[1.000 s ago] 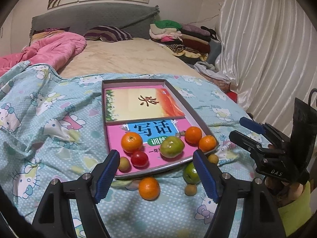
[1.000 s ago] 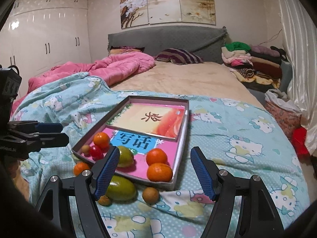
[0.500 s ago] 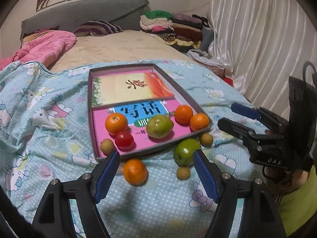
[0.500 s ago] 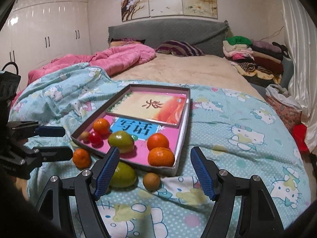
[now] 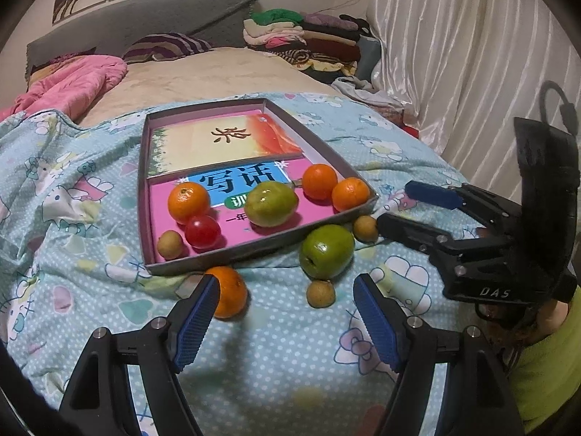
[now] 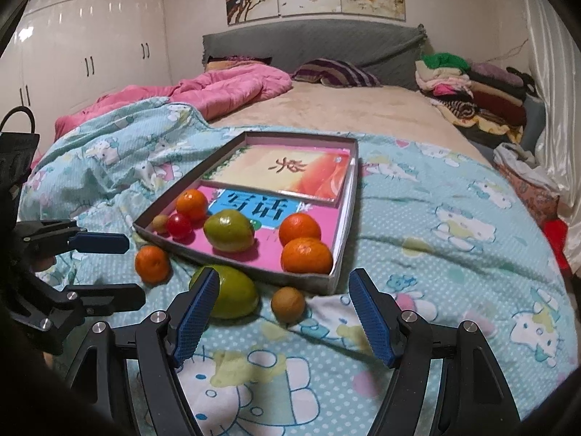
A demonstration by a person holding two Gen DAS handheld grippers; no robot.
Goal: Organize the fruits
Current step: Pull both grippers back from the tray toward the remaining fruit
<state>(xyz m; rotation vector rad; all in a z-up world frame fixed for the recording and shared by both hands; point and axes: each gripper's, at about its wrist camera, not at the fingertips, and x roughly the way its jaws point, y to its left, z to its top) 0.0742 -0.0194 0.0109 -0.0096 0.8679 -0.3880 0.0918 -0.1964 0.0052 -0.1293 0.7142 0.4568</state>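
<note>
A shallow grey tray [image 5: 254, 250] [image 6: 236, 263] lies on the blue cartoon blanket with two books in it. It holds three oranges, a green-yellow fruit [image 5: 270, 203] [image 6: 228, 230], a red fruit [image 5: 202, 231] and a small brown one. Loose in front of the tray lie an orange [image 5: 232, 290] [image 6: 152, 264], a green fruit [image 5: 326, 250] [image 6: 236, 294] and small brown fruits [image 5: 320, 293] [image 6: 288, 304]. My left gripper [image 5: 287, 290] [image 6: 132, 269] stands open, its left finger beside the loose orange. My right gripper [image 6: 284, 283] [image 5: 395, 204] is open above the brown fruit, holding nothing.
The tray's books [image 6: 290, 174] fill its far half. A pink quilt [image 6: 225, 91] lies at the far left of the bed, a striped pillow [image 6: 336, 72] at the headboard, and folded clothes [image 6: 472, 87] at the far right. Curtains [image 5: 472, 54] hang on the right.
Both grippers have sunk closer to the loose fruit in front of the tray, which now looks larger. The jaws stay equally wide and no fruit has moved.
</note>
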